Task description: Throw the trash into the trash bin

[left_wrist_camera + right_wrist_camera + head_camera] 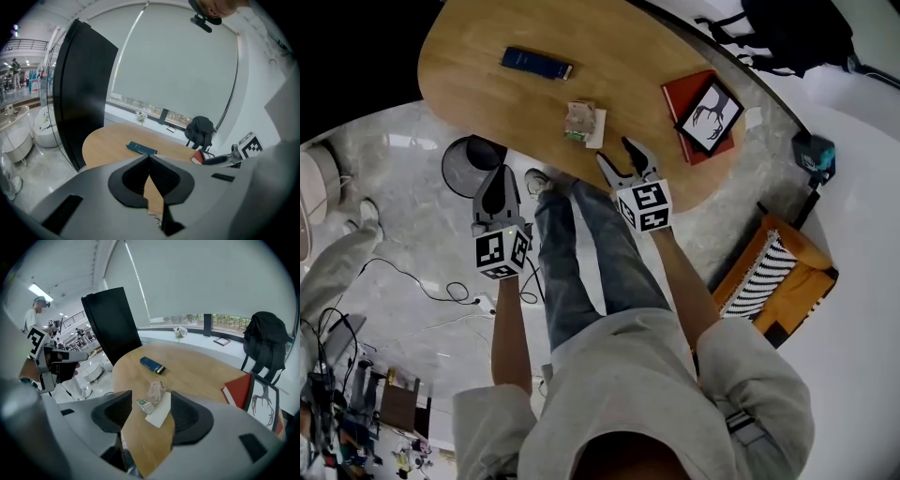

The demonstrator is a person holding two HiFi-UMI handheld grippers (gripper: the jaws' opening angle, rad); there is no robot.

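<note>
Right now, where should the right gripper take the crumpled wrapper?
Grip the crumpled wrapper across its raised, bunched middle, coming from the near edge of the table, where the right gripper faces it. The white paper next to it lies flat, probably too thin for the fingers.

Oval wood table (487,84), pale floor (412,178), prob. marble; window (187,319) w/ white blind (197,282).

Grey sweatshirt (647,375), blue jeans (581,253); left gripper (500,172) and right gripper (616,152) bear marker cubes (500,251).
</note>
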